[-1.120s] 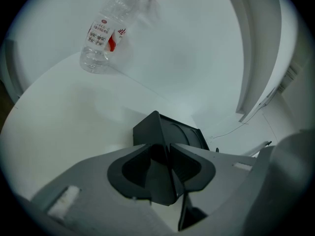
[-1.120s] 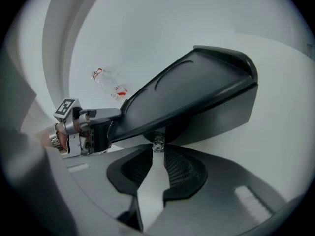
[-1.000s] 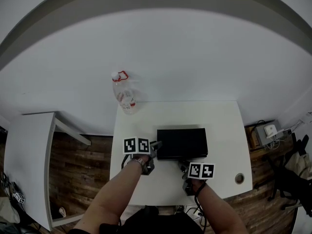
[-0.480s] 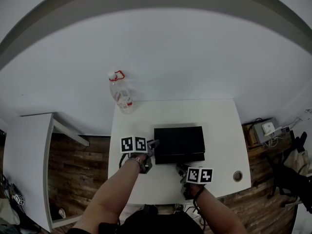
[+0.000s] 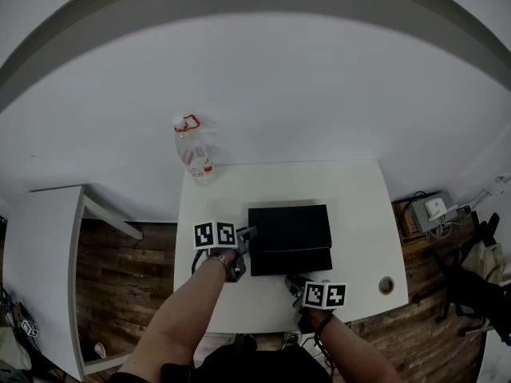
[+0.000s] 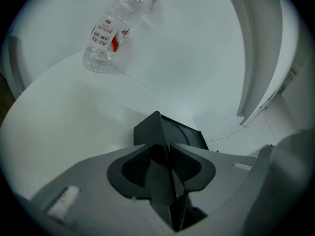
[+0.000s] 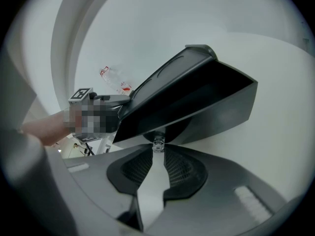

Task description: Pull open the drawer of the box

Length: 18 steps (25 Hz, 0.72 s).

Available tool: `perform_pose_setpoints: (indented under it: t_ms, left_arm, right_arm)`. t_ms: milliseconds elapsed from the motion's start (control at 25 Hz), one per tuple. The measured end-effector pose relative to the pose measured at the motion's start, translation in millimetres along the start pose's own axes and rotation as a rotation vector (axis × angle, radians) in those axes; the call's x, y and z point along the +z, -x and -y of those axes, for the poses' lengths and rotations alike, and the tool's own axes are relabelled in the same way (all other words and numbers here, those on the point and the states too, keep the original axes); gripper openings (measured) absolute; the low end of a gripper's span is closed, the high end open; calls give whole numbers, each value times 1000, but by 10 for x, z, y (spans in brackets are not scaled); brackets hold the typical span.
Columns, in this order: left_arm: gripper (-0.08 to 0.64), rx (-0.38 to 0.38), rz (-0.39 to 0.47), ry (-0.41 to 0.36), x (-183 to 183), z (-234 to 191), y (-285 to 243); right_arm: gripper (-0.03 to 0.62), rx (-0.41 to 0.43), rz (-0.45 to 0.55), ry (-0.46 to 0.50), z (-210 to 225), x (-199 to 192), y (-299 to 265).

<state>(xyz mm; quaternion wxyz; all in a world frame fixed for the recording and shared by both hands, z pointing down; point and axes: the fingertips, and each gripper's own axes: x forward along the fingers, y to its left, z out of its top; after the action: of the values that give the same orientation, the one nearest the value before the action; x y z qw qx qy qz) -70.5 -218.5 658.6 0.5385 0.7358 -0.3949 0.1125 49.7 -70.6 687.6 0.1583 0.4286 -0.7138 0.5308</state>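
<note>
A black box (image 5: 288, 227) lies on the white table (image 5: 359, 206). Its drawer (image 5: 291, 261) sticks out from the near side. In the right gripper view the drawer's dark inside (image 7: 189, 95) shows, with a small clear knob (image 7: 158, 143) on its front. My right gripper (image 7: 158, 150) is shut on that knob and shows in the head view (image 5: 295, 281) just in front of the drawer. My left gripper (image 6: 170, 149) is shut with nothing between its jaws, its tips against the box's near left corner (image 6: 155, 128); the head view shows this gripper (image 5: 246, 236) there too.
A clear plastic bottle (image 5: 192, 152) with a red cap ring stands at the table's far left corner; it also shows in the left gripper view (image 6: 108, 33). A round cable hole (image 5: 386, 285) sits near the front right corner. A second white table (image 5: 44, 246) stands to the left.
My right gripper has moved toward the table's near edge with the knob, and the drawer has slid further out of the box. The left gripper has stayed at the corner.
</note>
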Motion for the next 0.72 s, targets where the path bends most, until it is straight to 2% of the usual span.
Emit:
perform_pose_setpoints:
  t_ms: [720]
  left_arm:
    - [137, -2, 6, 3, 9, -7, 0]
  right_arm:
    - [74, 10, -9, -20, -26, -326, 156]
